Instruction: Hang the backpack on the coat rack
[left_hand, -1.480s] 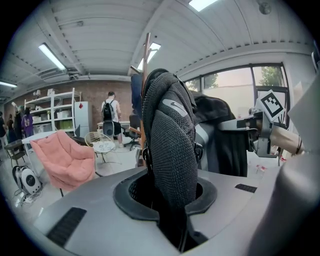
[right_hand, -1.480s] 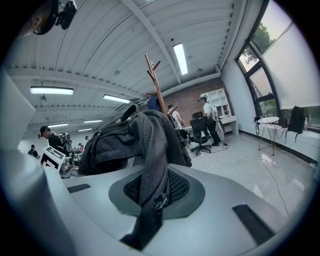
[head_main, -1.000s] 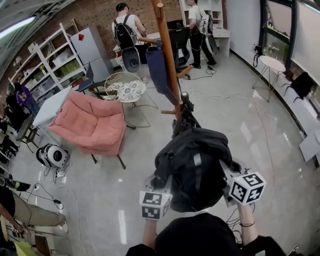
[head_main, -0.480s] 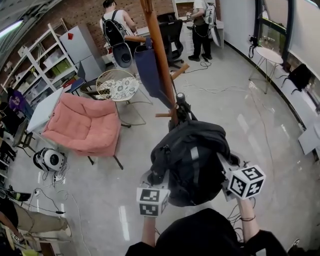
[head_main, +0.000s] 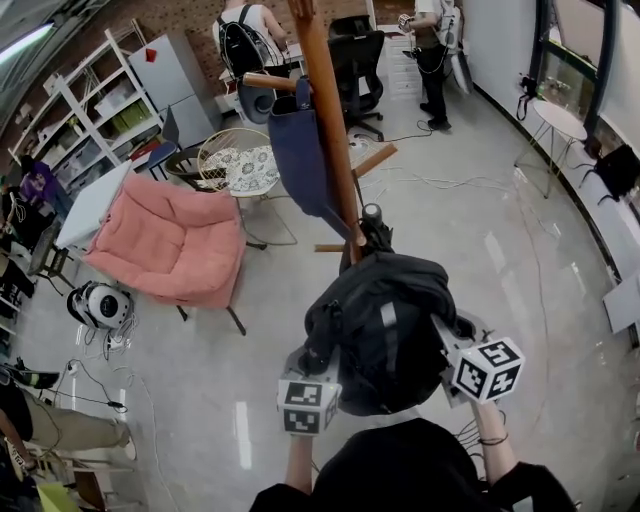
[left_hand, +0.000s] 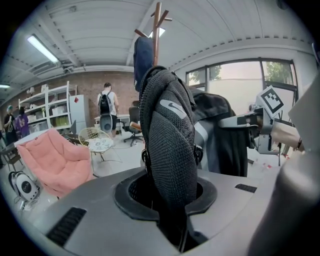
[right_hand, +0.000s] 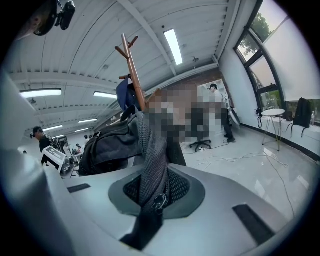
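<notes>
Left gripper view: backpack strap in gripper

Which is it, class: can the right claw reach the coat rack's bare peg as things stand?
Probably yes: nothing stands between the right claw and that peg. Yet it is shut on a strap of the backpack, which comes along.

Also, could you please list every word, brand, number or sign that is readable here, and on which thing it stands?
No word or number is readable in any view.
Backpack strap: a pale swoosh-shaped logo, no letters.
The two marker cubes: black and white square patterns, no text.
</notes>
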